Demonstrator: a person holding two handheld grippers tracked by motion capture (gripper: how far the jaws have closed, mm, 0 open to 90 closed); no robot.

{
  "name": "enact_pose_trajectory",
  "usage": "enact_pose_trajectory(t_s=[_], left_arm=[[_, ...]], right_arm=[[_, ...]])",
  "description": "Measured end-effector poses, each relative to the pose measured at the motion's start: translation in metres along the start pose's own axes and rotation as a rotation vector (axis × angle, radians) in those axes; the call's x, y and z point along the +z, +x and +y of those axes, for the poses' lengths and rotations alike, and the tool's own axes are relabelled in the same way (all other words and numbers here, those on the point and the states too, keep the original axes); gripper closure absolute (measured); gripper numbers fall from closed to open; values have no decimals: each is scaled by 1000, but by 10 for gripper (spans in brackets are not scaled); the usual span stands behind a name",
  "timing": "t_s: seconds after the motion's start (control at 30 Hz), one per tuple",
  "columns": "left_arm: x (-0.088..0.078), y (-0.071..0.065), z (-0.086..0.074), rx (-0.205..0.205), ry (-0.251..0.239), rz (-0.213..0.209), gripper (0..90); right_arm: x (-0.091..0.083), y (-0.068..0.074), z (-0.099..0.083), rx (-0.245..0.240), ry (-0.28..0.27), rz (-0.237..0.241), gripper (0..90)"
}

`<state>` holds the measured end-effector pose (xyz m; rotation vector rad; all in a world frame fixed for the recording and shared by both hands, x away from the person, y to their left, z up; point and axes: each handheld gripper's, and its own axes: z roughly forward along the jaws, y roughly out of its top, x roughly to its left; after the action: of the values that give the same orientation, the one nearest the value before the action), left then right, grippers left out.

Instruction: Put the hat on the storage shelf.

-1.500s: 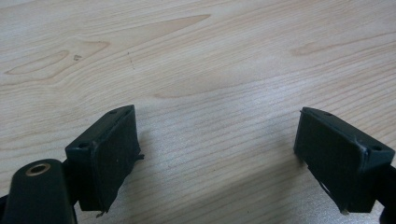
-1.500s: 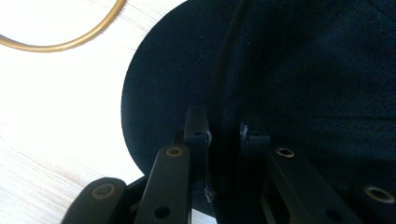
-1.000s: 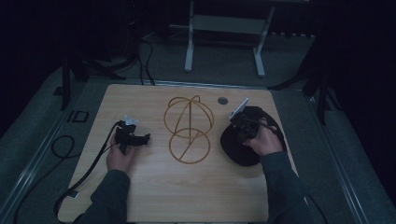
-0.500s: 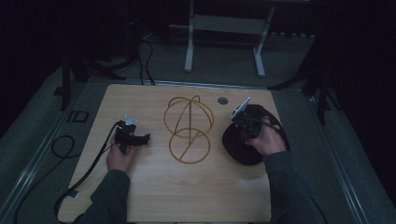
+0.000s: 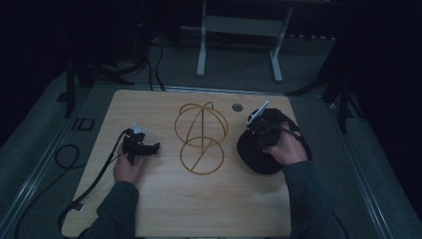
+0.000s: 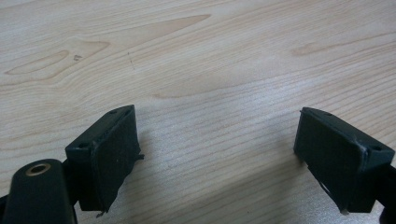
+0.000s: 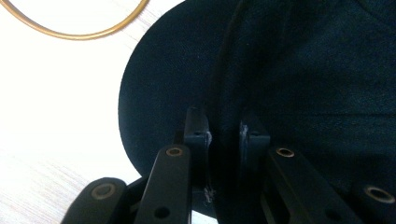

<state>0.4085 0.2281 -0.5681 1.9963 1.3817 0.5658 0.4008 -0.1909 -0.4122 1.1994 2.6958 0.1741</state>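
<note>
High view: the right gripper point(image 5: 260, 130) pinches a fold of the round black fabric cap point(image 5: 259, 155) lying on the pale wooden table point(image 5: 164, 209), beside a golden wire stand point(image 5: 200, 137). The cap is gripped but not yet lifted; the left gripper point(image 5: 144, 147) rests spread wide on bare wood.

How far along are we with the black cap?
Done: the right gripper is clamped on the black fabric cap near its brim. In hand: the cap lies on the wooden table. Left: lifting it; the gold wire stand is bare, and the left gripper rests open.
</note>
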Motion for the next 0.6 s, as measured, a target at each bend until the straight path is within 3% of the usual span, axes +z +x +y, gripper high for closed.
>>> enact_pose_trajectory(t_s=[0.23,0.6], left_arm=[[0,0,0,0,2,0,134],[0,0,0,3,4,0,134]], right_arm=[[-11,0,-1,-8,-29,-9,785],[-20,-1,0,-23,-30,7,786]])
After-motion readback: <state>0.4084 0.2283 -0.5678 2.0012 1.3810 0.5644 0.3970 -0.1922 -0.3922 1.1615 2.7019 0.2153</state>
